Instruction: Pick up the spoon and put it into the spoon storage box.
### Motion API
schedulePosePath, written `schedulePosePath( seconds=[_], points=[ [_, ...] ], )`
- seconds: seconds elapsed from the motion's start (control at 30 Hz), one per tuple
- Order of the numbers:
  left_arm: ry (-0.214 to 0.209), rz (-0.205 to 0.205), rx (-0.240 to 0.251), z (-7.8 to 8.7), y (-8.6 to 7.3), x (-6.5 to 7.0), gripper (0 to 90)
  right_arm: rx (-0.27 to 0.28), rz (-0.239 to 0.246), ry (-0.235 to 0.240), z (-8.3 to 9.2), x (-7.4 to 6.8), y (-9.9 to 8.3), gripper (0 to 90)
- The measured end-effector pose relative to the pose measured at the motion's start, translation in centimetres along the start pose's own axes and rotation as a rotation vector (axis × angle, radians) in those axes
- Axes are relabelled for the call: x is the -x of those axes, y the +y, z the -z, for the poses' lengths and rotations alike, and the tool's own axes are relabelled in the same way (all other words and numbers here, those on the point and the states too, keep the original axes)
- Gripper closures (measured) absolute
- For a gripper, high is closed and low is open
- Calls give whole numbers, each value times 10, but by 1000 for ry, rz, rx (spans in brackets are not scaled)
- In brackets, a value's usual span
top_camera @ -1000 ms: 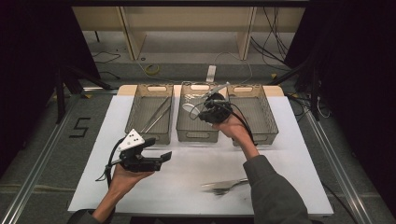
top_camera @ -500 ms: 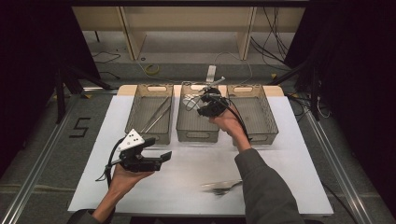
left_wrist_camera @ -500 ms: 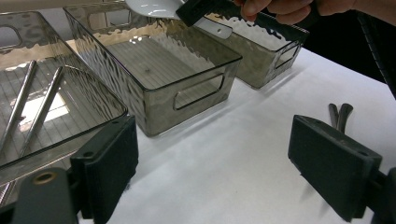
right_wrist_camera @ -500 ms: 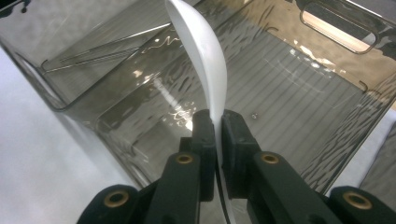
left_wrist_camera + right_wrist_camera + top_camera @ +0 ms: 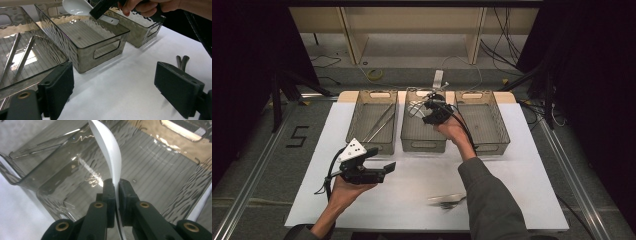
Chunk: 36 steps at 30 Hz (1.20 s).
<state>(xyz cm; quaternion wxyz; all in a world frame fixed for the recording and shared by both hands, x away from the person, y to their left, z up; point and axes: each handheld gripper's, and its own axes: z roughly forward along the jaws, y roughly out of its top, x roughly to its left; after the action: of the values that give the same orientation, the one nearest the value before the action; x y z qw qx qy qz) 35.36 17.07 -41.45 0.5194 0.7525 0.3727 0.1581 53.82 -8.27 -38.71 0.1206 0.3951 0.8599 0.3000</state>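
My right gripper [image 5: 431,111] hovers over the middle clear bin [image 5: 423,145], shut on the handle of a white spoon [image 5: 110,150]. The spoon's bowl points away over that bin's floor. In the left gripper view the spoon [image 5: 75,6] hangs above the middle bin [image 5: 85,37], pinched by the right gripper [image 5: 100,10]. My left gripper [image 5: 382,159] is held over the table's front left, jaws wide apart with nothing between them [image 5: 117,87].
The left bin [image 5: 357,135] holds long metal tongs [image 5: 17,55]. At the right stands another bin [image 5: 499,135] whose floor looks bare. A shiny metal utensil [image 5: 447,200] lies on the white table [image 5: 522,170] near the front edge, beside the right forearm.
The right gripper has carried the spoon a little left and farther back over the middle bin. The left gripper has stayed put.
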Motion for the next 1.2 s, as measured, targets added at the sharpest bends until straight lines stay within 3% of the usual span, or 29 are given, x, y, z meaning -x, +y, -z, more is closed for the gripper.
schedulePosePath(
  seconds=[0.47, 1.2],
  points=[
    [0, 0, 0, 0, 0, 0, 155, -29, -27, -3, -11, 2, -5, 854],
    [1, -2, -5, -1, 0, 1, 155, -73, -15, 24, -25, -6, -12, 833]
  ],
)
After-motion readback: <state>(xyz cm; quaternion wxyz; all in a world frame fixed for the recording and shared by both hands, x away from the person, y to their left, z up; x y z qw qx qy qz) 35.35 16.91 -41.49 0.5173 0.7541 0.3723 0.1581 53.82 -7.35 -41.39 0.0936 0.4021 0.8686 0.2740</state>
